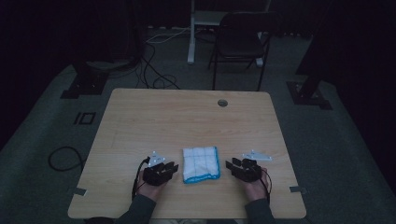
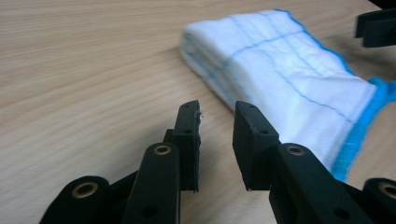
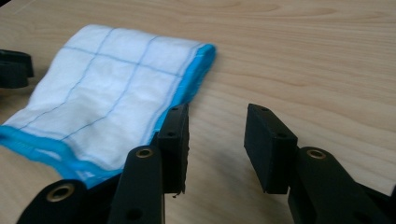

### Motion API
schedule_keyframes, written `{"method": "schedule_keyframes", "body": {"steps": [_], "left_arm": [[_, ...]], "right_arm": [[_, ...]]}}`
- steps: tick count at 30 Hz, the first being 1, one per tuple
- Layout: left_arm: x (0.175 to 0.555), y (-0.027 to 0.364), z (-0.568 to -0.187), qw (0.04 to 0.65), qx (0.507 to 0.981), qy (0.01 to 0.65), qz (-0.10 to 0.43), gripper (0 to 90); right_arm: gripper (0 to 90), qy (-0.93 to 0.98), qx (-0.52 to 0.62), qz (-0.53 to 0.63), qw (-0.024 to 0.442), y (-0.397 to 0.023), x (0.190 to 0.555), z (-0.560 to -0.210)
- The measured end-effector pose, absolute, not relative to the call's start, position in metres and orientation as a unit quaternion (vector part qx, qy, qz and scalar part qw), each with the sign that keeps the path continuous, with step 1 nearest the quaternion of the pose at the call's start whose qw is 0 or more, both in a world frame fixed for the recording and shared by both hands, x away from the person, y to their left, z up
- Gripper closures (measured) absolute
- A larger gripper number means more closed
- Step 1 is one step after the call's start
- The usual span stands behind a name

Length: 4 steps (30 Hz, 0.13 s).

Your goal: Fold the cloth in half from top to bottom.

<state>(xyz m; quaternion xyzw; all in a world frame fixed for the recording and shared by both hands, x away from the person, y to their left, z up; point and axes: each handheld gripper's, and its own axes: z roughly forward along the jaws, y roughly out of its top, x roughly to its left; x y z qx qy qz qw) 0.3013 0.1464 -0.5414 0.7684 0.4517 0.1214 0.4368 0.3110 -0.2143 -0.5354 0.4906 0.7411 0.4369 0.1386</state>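
Dark room, pale wood surface. A folded white cloth with a blue edge lay near the front, between the left tool and right tool — both a little open, holding nothing. Probably a fold or pick-up was about to start; each tool needed an edge. A chair stood far back — nothing blocked the way.

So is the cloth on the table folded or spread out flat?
Folded. The cloth lies as a compact rectangle, and the left gripper view shows several stacked layers along its near edge. Neither tool touches it.
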Motion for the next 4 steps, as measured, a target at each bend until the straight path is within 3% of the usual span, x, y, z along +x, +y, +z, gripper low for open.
{"method": "schedule_keyframes", "body": {"steps": [4], "left_arm": [[0.3023, 0.1535, -0.5412, 0.437, 0.763, 0.46, 0.128, 72.0]], "right_arm": [[60.1, 0.732, 0.501, 0.437, 0.147, -0.2249, 0.3159, -0.535]]}}
